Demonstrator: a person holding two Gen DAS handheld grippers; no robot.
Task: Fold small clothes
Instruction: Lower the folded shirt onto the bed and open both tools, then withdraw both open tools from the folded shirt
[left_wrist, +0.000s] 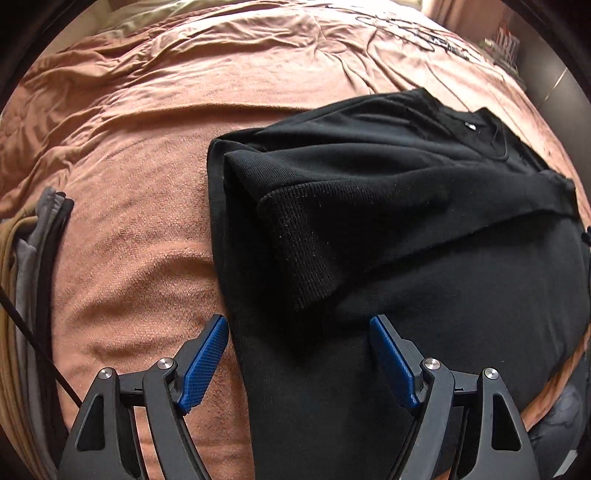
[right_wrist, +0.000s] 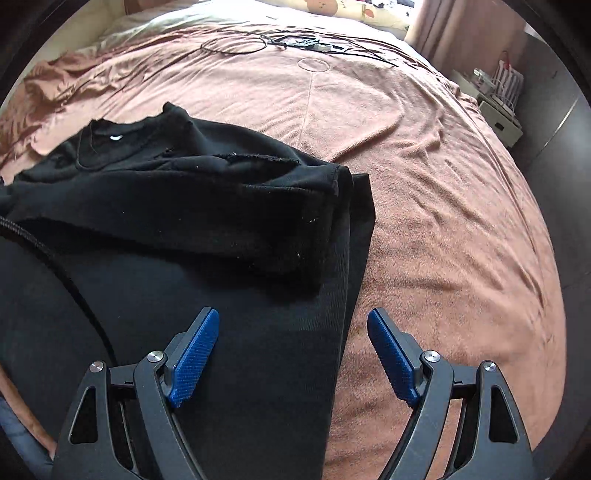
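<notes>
A black sweatshirt (left_wrist: 424, 266) lies flat on the pink bedspread (left_wrist: 147, 155), both sleeves folded in over its body; a ribbed cuff (left_wrist: 299, 243) lies on top. My left gripper (left_wrist: 299, 325) is open, straddling the garment's left edge near its hem. In the right wrist view the sweatshirt (right_wrist: 184, 240) fills the left half, its collar (right_wrist: 110, 144) at the far end. My right gripper (right_wrist: 293, 317) is open, straddling the garment's right edge. Neither holds anything.
A pile of folded grey, brown and black clothes (left_wrist: 26, 295) lies at the left edge of the bedspread. Black cables and small devices (right_wrist: 295, 42) lie at the far end of the bed (right_wrist: 443, 184). A nightstand with a striped bag (right_wrist: 502, 96) stands at the right.
</notes>
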